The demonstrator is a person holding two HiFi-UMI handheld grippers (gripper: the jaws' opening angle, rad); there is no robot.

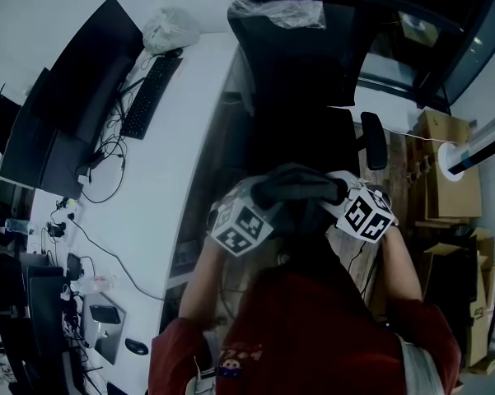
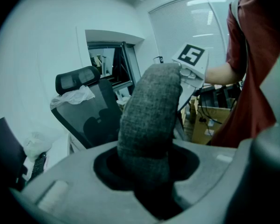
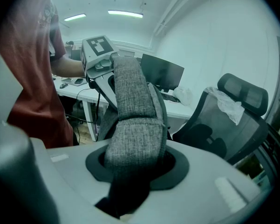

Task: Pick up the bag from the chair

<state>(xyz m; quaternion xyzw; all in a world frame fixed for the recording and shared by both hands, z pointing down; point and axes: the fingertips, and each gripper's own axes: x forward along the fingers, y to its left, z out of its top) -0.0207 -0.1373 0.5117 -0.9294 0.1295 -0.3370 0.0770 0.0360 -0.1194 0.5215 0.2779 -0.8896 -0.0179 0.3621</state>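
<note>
Dark-red short-slv tee (image 1: 313, 327) behind both tongs, small print patch (image 1: 231, 357) on it. L tongs (image 2: 146, 181) & R tongs (image 3: 130, 171): pale grey moulded bodies, dark round recess. White cube atop each (image 1: 240, 227) (image 1: 366, 216), black sq markers.

Setting: office. Long white desk (image 1: 177, 188) carries a row of dark monitors (image 1: 86, 85), a black keyboard (image 1: 151, 95), a mouse (image 1: 136, 346) and loose cables (image 1: 107, 189). Mesh-backed office chair (image 1: 301, 64) stands beside it. Cardboard boxes (image 1: 445, 175) are stacked at right. Strip lights (image 3: 125, 14) run across the ceiling.
</note>
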